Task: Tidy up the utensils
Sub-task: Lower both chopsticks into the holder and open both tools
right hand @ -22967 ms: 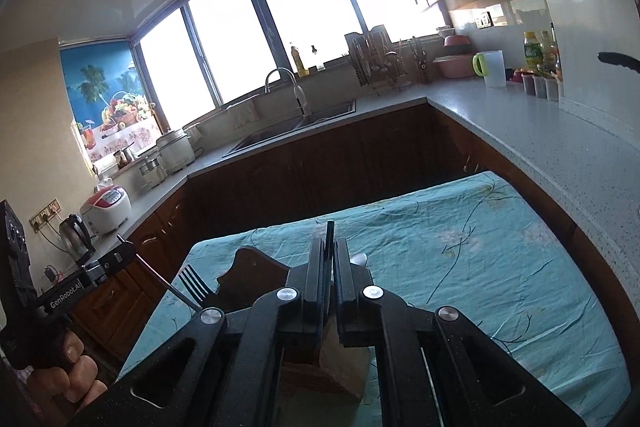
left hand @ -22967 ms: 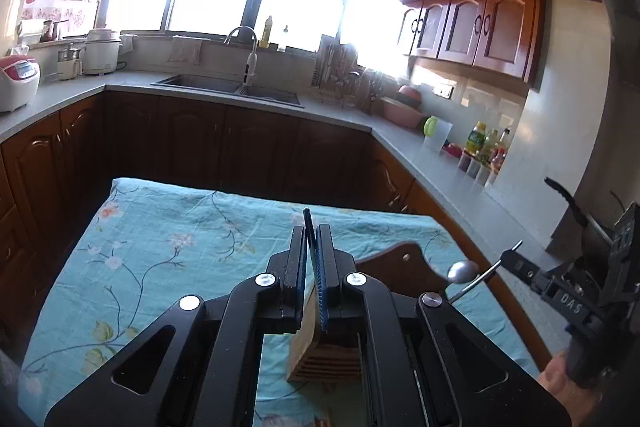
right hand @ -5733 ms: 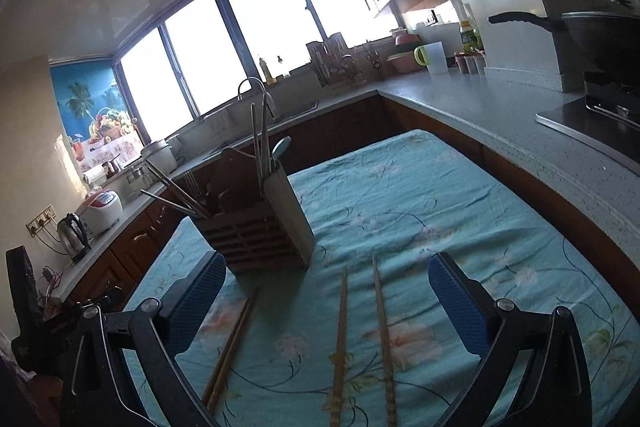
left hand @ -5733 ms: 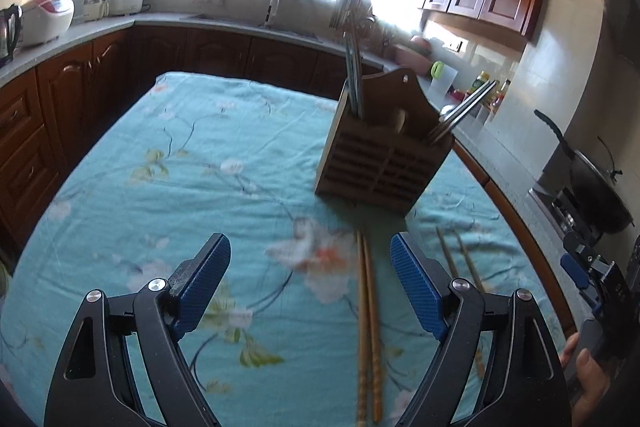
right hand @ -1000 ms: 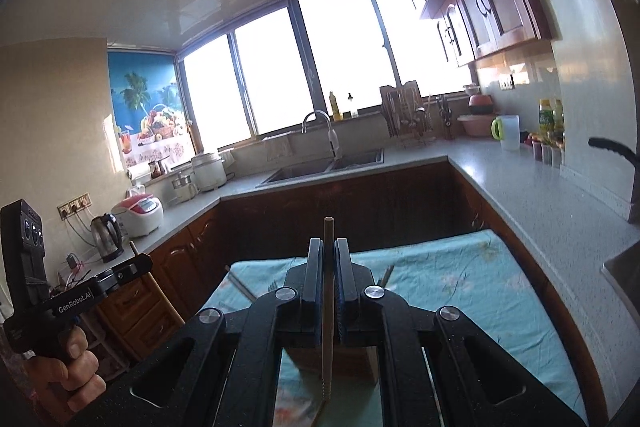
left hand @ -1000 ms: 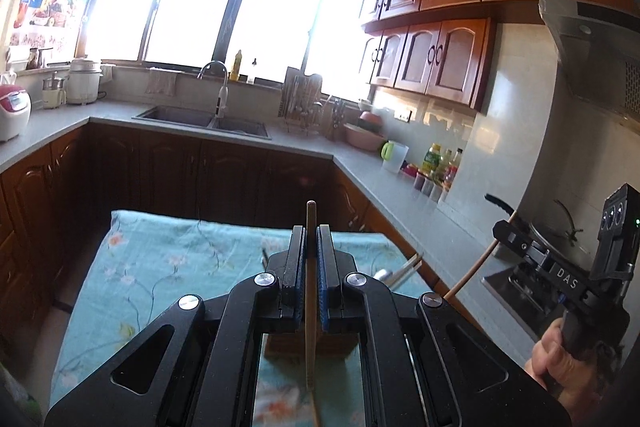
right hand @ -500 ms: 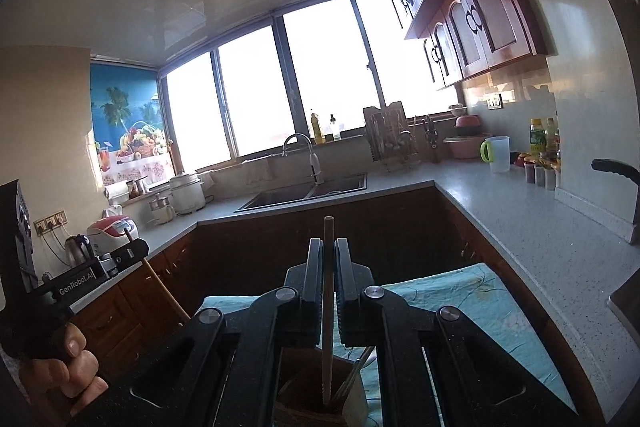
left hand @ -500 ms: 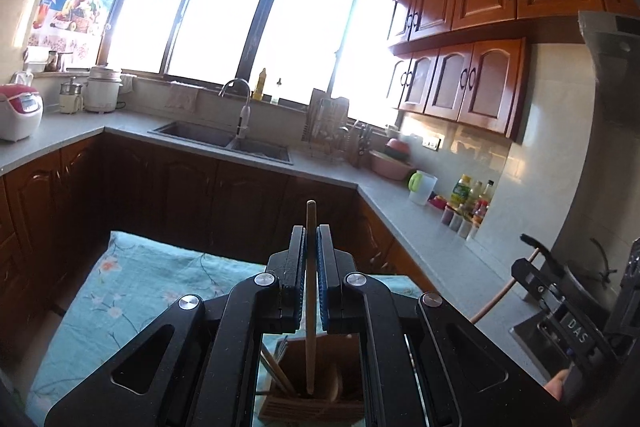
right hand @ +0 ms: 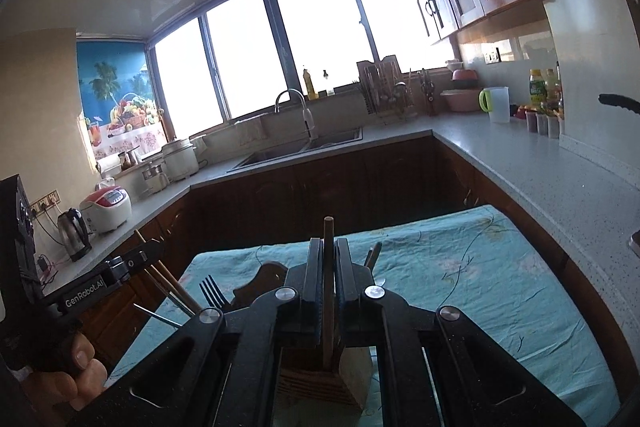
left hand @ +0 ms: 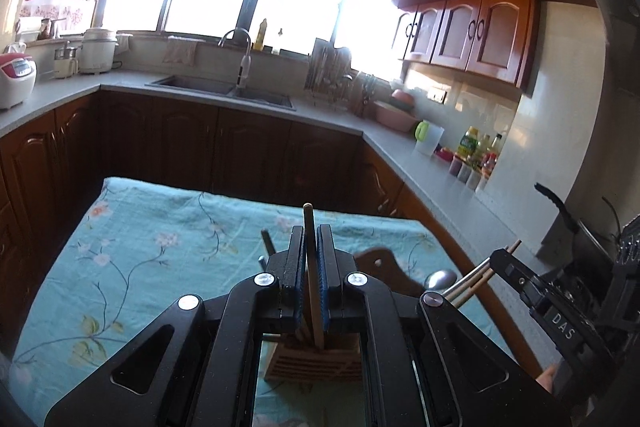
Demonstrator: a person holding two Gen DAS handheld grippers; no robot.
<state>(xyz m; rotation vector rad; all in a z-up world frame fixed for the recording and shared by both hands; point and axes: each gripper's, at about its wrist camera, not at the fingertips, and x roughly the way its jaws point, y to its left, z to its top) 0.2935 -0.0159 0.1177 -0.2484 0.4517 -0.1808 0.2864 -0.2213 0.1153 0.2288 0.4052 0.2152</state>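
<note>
Over the table (left hand: 132,259), the left tool (left hand: 311,281) pinches one upright chopstick (left hand: 310,267) whose lower end dips into the wooden holder (left hand: 316,363), while the right tool (right hand: 329,287) likewise pinches another chopstick (right hand: 329,267) above that holder.

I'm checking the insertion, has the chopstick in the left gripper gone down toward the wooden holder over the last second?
Yes. Against the window, the chopstick has dropped; its tip now sits inside the wooden holder.

"DAS" is printed on the right claw (left hand: 560,319) body; "GenRobot.AI" on the left claw (right hand: 86,293) body.
</note>
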